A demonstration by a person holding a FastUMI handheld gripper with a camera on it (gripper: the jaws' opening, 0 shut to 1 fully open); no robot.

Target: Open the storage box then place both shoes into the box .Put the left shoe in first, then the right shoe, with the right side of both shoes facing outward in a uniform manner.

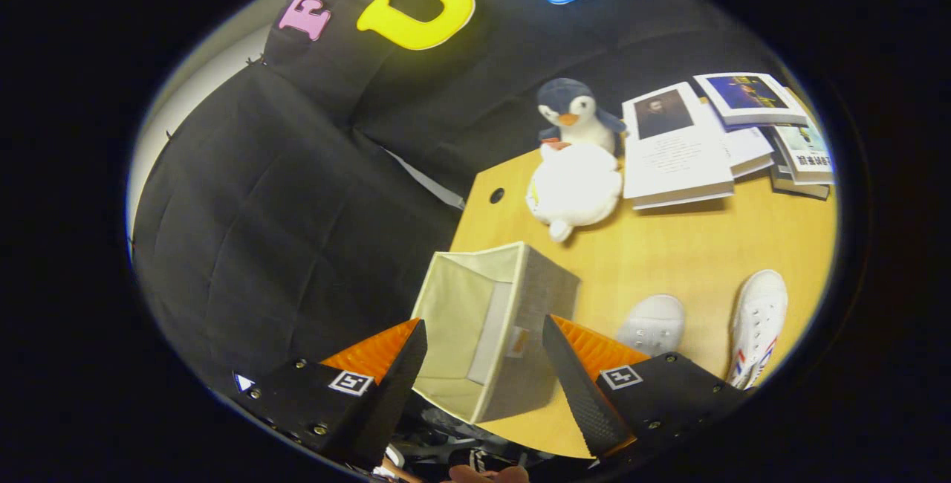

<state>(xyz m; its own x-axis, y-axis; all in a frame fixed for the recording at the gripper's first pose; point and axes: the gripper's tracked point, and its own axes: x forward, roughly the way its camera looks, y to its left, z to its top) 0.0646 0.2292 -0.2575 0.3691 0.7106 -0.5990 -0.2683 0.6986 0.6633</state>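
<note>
A beige fabric storage box (487, 327) stands on the wooden table (669, 245) near its left edge, its top open and its pale inside showing, with nothing in it. My gripper (484, 368) hovers above the box, open, its fingers spread to either side of the box's near part without touching it. Two white canvas shoes lie on the table to the right of the box. The nearer shoe (654, 323) sits just beyond my right finger, toe pointing away. The farther shoe (758, 323), with red and blue side stripes, lies further right.
A stuffed penguin (576, 115) and a white plush toy (573, 186) sit behind the box. Several books (680, 148) are spread at the table's back right. The table's left edge drops off beside the box, with black cloth beyond. A cable hole (496, 195) is near the corner.
</note>
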